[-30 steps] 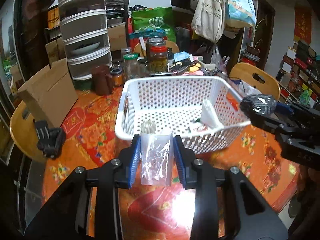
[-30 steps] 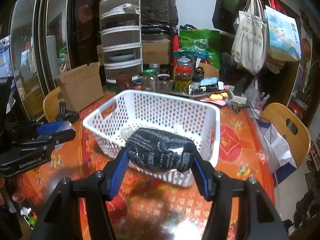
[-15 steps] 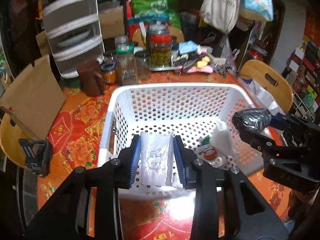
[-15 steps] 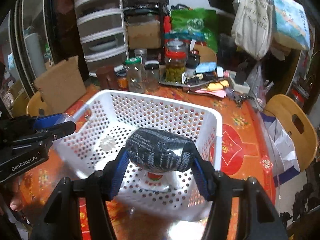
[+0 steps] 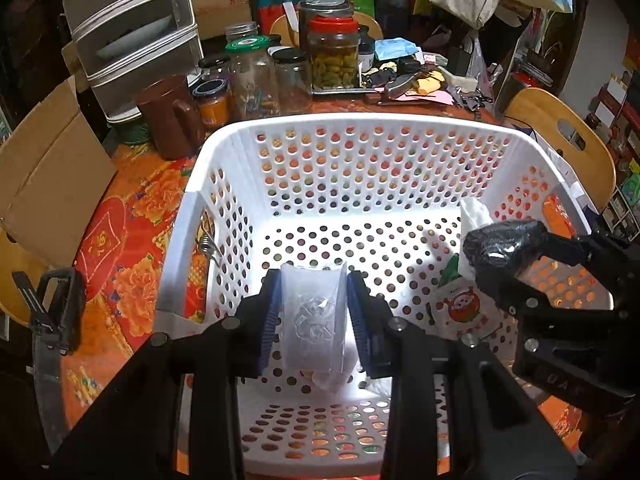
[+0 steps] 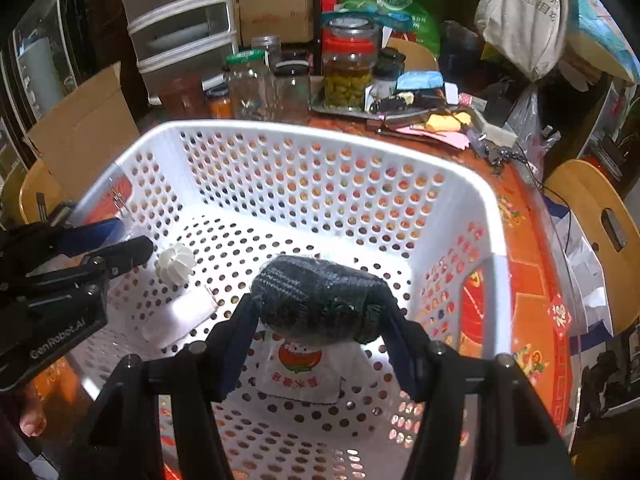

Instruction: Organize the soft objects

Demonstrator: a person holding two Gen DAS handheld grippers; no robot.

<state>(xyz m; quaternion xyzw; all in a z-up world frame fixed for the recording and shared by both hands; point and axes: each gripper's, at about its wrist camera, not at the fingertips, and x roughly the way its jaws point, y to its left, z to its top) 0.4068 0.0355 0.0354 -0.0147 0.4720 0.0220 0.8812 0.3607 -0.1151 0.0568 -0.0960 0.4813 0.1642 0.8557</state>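
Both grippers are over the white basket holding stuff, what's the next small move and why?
Probably open the left gripper to drop its clear plastic packet. It is held above the floor of the white perforated plastic basket, inside the rim. The right gripper holds the dark knitted bundle over a white cartoon-printed pouch; release that afterwards.

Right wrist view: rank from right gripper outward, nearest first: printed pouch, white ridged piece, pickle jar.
1. Printed pouch, on the basket floor just beneath the right gripper.
2. White ridged piece, basket floor, left.
3. Pickle jar, on the table beyond the basket.
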